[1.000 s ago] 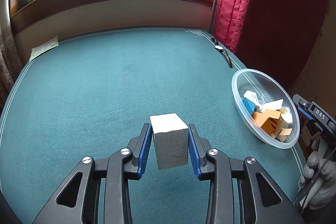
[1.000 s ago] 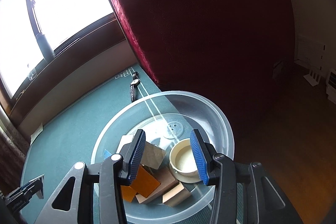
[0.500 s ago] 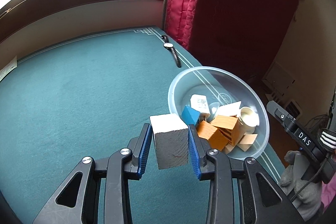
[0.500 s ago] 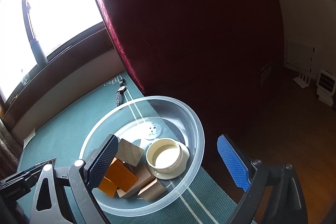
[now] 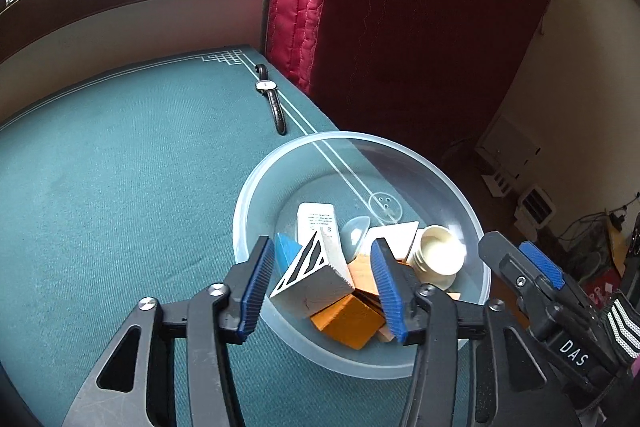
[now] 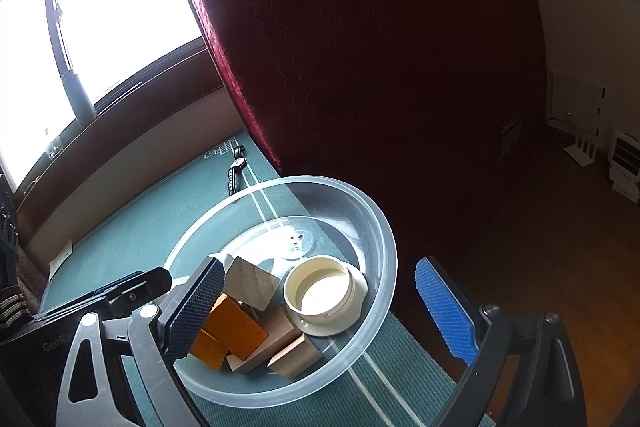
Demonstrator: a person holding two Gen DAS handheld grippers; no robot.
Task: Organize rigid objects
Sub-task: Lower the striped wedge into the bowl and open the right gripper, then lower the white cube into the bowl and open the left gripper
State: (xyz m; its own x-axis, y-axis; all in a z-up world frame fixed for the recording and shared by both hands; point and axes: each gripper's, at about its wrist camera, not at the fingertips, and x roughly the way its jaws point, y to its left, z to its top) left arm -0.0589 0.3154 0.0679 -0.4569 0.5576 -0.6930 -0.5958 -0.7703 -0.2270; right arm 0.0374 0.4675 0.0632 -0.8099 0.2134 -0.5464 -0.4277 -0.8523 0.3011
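Note:
A clear plastic bowl (image 5: 256, 195) sits at the right edge of the green table (image 5: 120, 167). It holds several rigid pieces: orange blocks (image 5: 348, 319), a cream cup (image 5: 438, 255), a white box (image 5: 316, 219), a blue piece (image 5: 288, 247). My left gripper (image 5: 322, 291) is open above the bowl's near rim; the grey block with black stripes (image 5: 312, 275) lies tilted between its jaws, free of both pads, on the pile. My right gripper (image 6: 320, 303) is open wide over the bowl (image 6: 372, 219), with the cream cup (image 6: 320, 291) between its fingers.
A wristwatch (image 5: 272, 99) lies near the table's far right corner. A red curtain (image 5: 360, 7) hangs just beyond the table edge. The floor drops off to the right of the bowl. A paper slip (image 6: 60, 259) lies far left.
My left gripper carried the grey block to the bowl, opened, and the block tipped onto the pile. My right gripper opened wide and drew back slightly.

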